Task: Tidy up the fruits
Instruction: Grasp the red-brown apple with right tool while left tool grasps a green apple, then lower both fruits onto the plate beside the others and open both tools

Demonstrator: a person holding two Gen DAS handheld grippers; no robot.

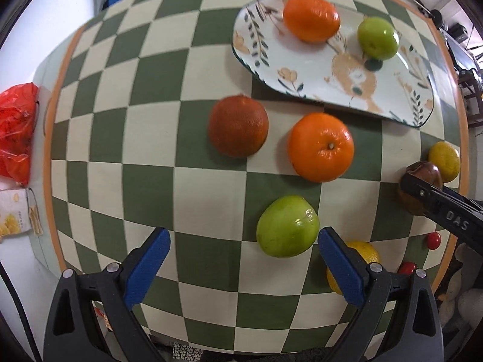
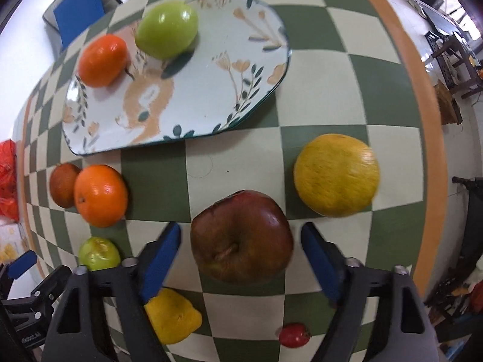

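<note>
Right claw: we found the right claw [image 2: 241,259] spread wide, its blue pads on either side of the dark red apple [image 2: 243,236] but not touching it.
Left claw: the left claw [image 1: 243,267] also stood wide and held nothing; the near green apple [image 1: 286,226] lay just beside its right pad.
Near desk: a lemon [image 2: 172,316] and a small red fruit [image 2: 294,335] sat nearest us on the checked desk [image 2: 317,75].
Middle desk: we saw a yellow orange [image 2: 336,175] right of the apple, and a bright orange [image 2: 101,194] with a darker one [image 2: 62,185] to the left.
Far desk: the floral plate [image 2: 211,96] already carried one orange [image 2: 102,60] and one green apple [image 2: 166,30].
Step in hand: we judged it the grasp of the red apple, not yet made.
Next move: we thought the pads needed to close squarely on the apple, then lift it to the bare right part of the plate.
</note>
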